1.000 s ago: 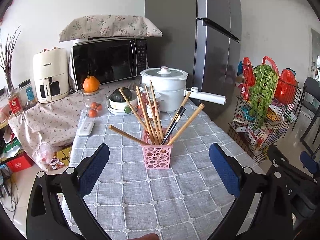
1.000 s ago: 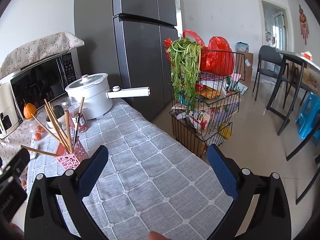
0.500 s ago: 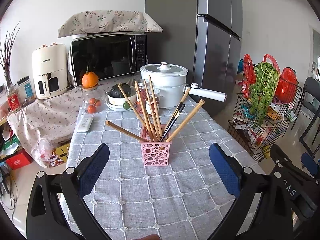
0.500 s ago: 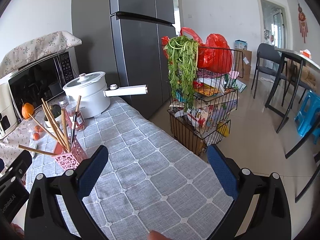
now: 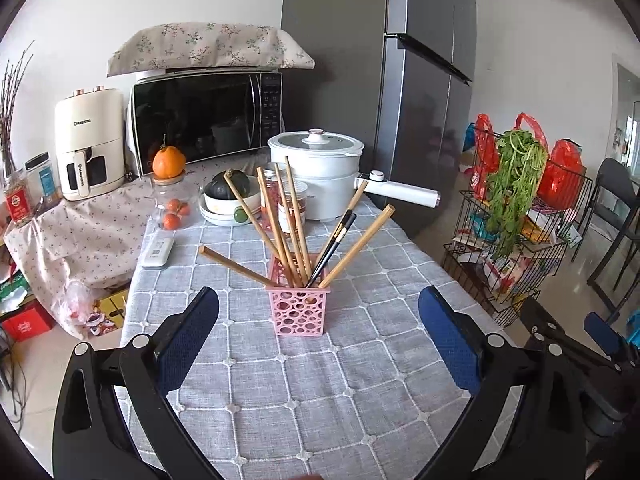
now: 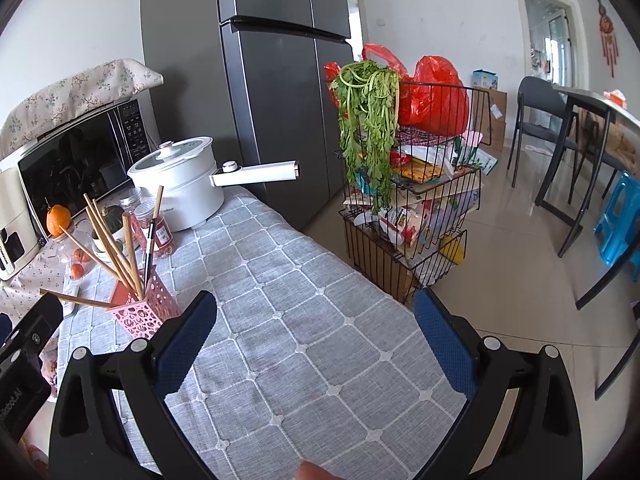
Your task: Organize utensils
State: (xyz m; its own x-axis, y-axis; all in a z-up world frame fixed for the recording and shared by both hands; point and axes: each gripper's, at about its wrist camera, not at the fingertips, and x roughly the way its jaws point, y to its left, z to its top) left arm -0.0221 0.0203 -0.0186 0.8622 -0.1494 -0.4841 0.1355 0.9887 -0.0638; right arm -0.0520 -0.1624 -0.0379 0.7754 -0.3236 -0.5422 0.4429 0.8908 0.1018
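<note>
Chopsticks (image 5: 294, 226) stand bundled in the pink perforated holder (image 5: 298, 310), which sits on the grey checked surface (image 5: 280, 392) directly ahead of my left gripper (image 5: 318, 344). I read its fingers (image 5: 186, 340) as spread wide and carrying nothing, with the holder centred in the gap between them and beyond the tips, not touching either pad. My right gripper (image 6: 316, 344) is likewise wide and empty; from its camera the holder (image 6: 140, 312) lies off to the left, just outside the left finger (image 6: 186, 342), so I judge the left gripper to be the better aligned of the two. The sticks do not share one axis: they fan out of the holder's mouth, most leaning away and up, one wooden stick (image 5: 234, 266) lying almost flat toward the left, another (image 5: 358, 246) slanting right, and a dark pair (image 5: 332, 250) between them. Any closing move must therefore be set to the single stick chosen, not to the bundle. Farther back stand the jars (image 5: 294, 206), the white pot (image 5: 316, 172) and the microwave (image 5: 204, 120).
</note>
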